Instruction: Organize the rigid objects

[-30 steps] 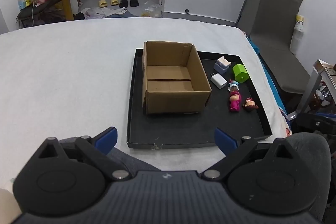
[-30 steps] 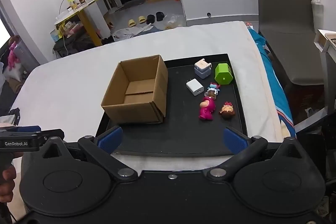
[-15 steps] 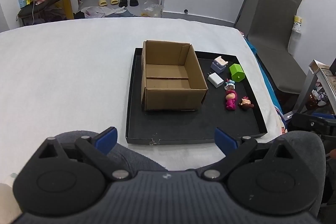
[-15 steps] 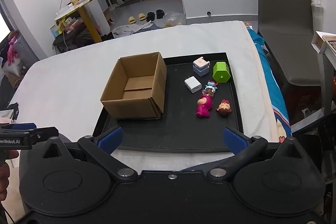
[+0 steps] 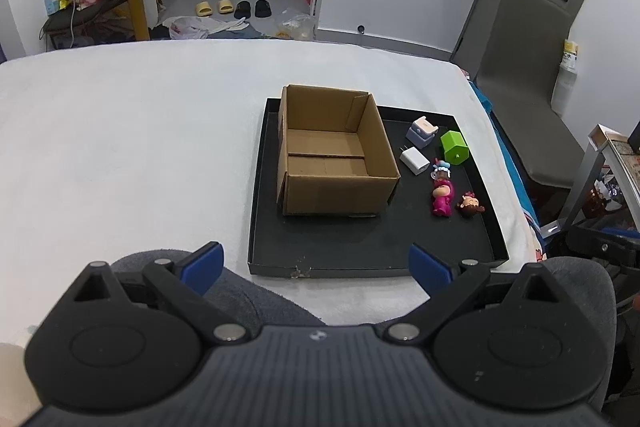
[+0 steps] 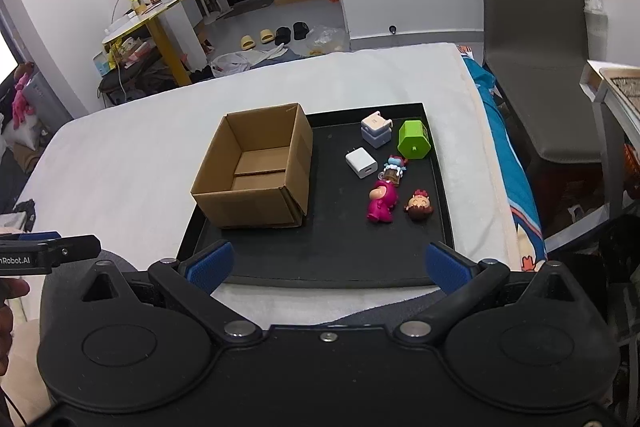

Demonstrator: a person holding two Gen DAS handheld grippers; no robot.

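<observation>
While both tongs hang back at the near edge of the black tray (image 6: 320, 267), the left gripper (image 5: 316, 261) and right gripper (image 6: 328, 267) are spread wide, holding nothing. Items sit right of the empty cardboard box (image 6: 256, 167): white charger (image 6: 361, 163), green block (image 6: 414, 140), pink figure (image 6: 382, 203). Risk: they're packed tight (keychain toy (image 6: 394, 169) touches the pink one), so wide jaws likely nudge neighbours. Only the right view shows the other tool (image 6: 44, 251) alongside.

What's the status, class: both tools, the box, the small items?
Left tool and right tool open, empty, short of the tray. Box empty. Six small items loose beside it. Nothing blocking.
</observation>
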